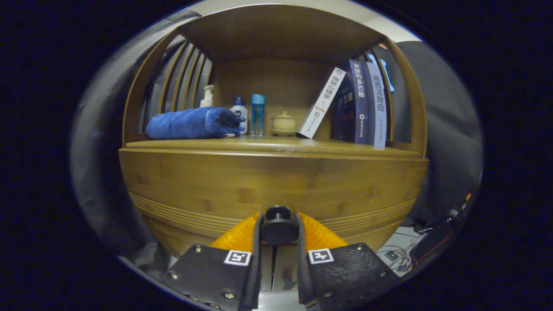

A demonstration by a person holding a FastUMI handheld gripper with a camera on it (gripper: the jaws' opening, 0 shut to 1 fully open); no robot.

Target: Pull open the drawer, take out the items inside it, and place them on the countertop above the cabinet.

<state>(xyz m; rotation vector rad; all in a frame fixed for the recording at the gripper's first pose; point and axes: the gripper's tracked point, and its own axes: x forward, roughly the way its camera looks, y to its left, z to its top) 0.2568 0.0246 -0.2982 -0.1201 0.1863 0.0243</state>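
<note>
A wooden cabinet stands right in front of me, and its drawer front [268,185] spans the space above my fingers. A round black knob [278,225] juts from the drawer front. My gripper [278,226] is shut on this knob, with one orange finger [242,235] pressed against each side of it. The drawer looks closed, so its inside is hidden. Above the drawer runs the countertop [276,144], a wooden shelf surface under a top board.
On the countertop lie a rolled blue towel [192,123], a pump bottle [208,96], a white bottle [239,113], a tall blue bottle [258,114], a small lidded pot [283,123] and several books [360,103]. Cables [399,255] lie on the floor, lower right.
</note>
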